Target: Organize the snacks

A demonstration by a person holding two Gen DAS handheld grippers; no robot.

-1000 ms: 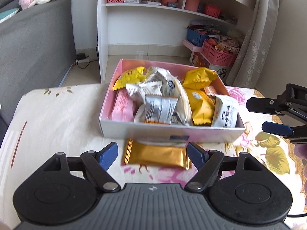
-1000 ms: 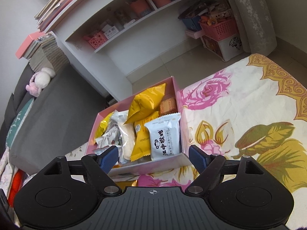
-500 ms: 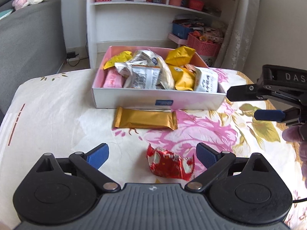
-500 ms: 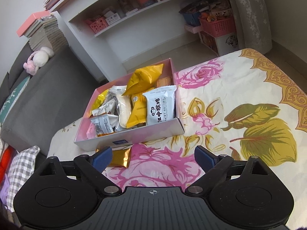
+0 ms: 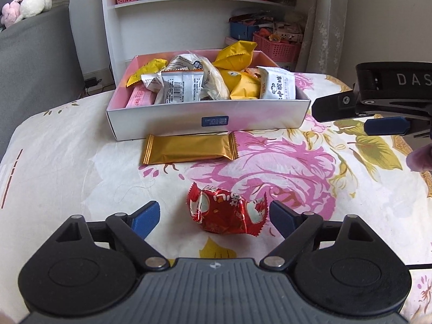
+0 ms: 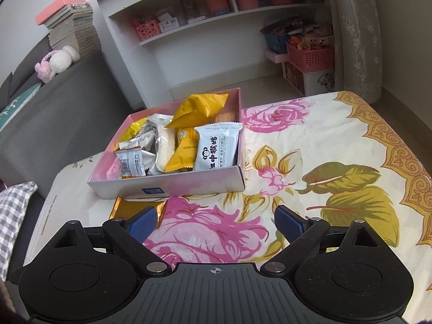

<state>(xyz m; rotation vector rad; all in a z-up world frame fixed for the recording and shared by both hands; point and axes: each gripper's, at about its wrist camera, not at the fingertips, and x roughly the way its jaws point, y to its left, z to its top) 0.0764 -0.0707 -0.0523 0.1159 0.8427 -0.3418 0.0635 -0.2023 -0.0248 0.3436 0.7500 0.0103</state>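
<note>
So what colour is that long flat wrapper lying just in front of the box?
Shiny gold wrapper, with ribbed ends; it shows best in the left wrist view.

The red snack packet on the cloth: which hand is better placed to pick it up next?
Left, I think. The red snack packet lies between the left gripper's closing fingers, not yet pressed. The right gripper is open over bare floral cloth, beside the snack box.

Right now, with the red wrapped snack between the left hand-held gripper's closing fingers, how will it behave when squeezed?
The red wrapped snack looks puffy and crinkled, so it will probably crumple. Its glossy foil may slip. It seems light, and lying flat on the floral cloth, unlikely to roll.
</note>
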